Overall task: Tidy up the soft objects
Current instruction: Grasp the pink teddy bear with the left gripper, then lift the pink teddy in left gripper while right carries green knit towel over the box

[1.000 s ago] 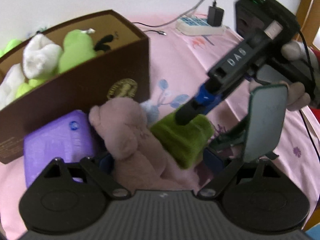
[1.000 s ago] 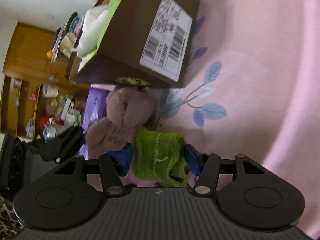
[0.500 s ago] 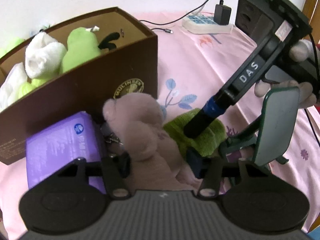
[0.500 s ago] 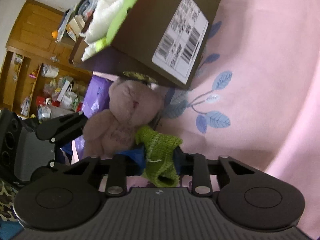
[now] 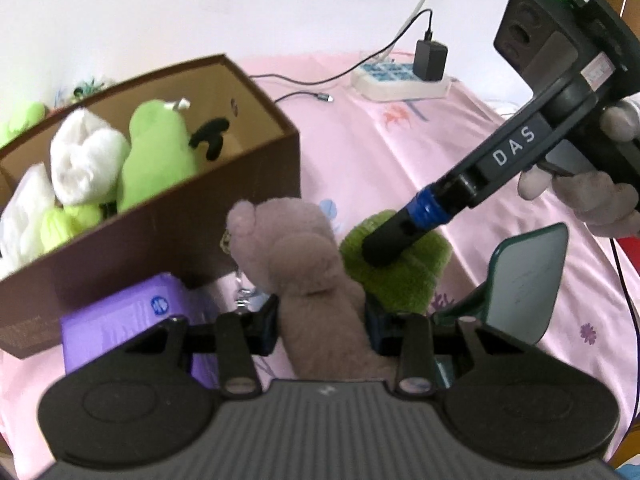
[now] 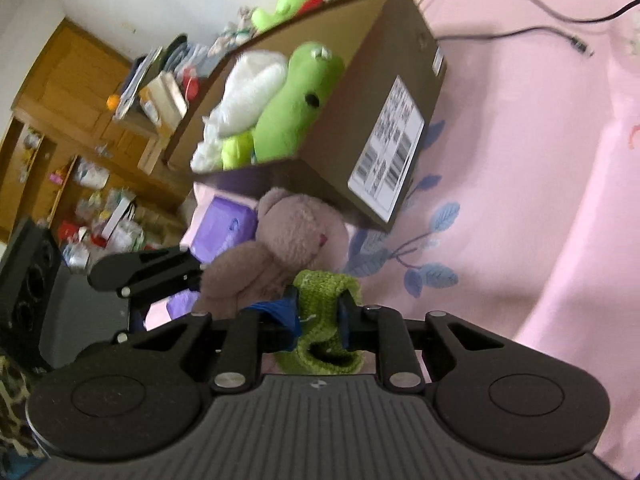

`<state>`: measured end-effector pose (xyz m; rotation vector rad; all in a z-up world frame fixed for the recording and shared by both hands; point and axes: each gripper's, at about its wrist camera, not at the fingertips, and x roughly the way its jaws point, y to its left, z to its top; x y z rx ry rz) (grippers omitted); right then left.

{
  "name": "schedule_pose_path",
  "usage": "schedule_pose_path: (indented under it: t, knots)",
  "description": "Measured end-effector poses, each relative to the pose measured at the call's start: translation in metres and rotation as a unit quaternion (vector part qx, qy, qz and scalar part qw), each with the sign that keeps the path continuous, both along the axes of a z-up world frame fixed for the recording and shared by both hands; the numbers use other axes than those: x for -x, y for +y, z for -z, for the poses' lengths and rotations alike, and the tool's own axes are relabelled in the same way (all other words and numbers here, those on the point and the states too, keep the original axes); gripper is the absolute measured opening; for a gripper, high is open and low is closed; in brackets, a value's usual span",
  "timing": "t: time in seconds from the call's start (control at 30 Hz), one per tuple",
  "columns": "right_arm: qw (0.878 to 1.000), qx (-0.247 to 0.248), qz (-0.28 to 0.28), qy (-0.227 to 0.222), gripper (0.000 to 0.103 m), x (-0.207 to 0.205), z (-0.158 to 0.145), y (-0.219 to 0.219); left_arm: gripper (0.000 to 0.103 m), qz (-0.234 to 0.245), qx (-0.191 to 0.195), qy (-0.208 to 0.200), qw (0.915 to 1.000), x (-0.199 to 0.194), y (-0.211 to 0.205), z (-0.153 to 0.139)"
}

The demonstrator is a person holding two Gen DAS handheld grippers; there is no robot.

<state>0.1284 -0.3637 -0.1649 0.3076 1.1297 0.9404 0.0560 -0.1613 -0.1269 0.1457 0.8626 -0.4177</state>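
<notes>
Left gripper [image 5: 320,322]: closing on mauve plush bear [image 5: 308,264] | right gripper [image 6: 318,312]: clamped on green knitted pouch [image 6: 324,292] | open brown cardboard box [image 5: 256,184]: at 11 o'clock, beyond both.

Your views are bright, with soft daylight and faint shadows. Fisheye bending curves the edges. The right view is motion-smeared around the box [image 6: 348,120]; the wall [image 5: 200,8] looks washed out.
</notes>
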Motion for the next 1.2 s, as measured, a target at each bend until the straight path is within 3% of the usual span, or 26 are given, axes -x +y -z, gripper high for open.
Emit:
schedule_pose_path:
  t: [0.4,0.63,0.9,1.0,1.07,1.2]
  knots:
    - [0.993,-0.055,0.091,-0.045,0.0,0.03,-0.038,-0.015,0.039,-0.001,0.032,-0.049,0.9983,0.015,0.008,-0.04]
    - [0.987,-0.073,0.136,-0.052,0.0,0.041,-0.043,-0.021,0.039,-0.009,0.042,-0.075,0.9962,0.026,0.019,-0.056]
    - [0.982,0.02,0.166,-0.085,0.005,0.046,-0.039,-0.008,0.039,-0.027,0.046,-0.094,0.9941,0.037,0.037,-0.067]
    - [0.989,0.012,0.128,-0.08,0.006,0.06,-0.051,0.012,0.039,-0.04,0.043,-0.104,0.9928,0.043,0.049,-0.071]
    - [0.987,0.049,0.109,-0.112,0.006,0.074,-0.056,0.032,0.039,-0.054,0.043,-0.108,0.9918,0.047,0.06,-0.073]
    - [0.967,0.14,0.105,-0.187,0.007,0.106,-0.048,0.077,0.039,-0.081,0.042,-0.111,0.9896,0.052,0.081,-0.076]
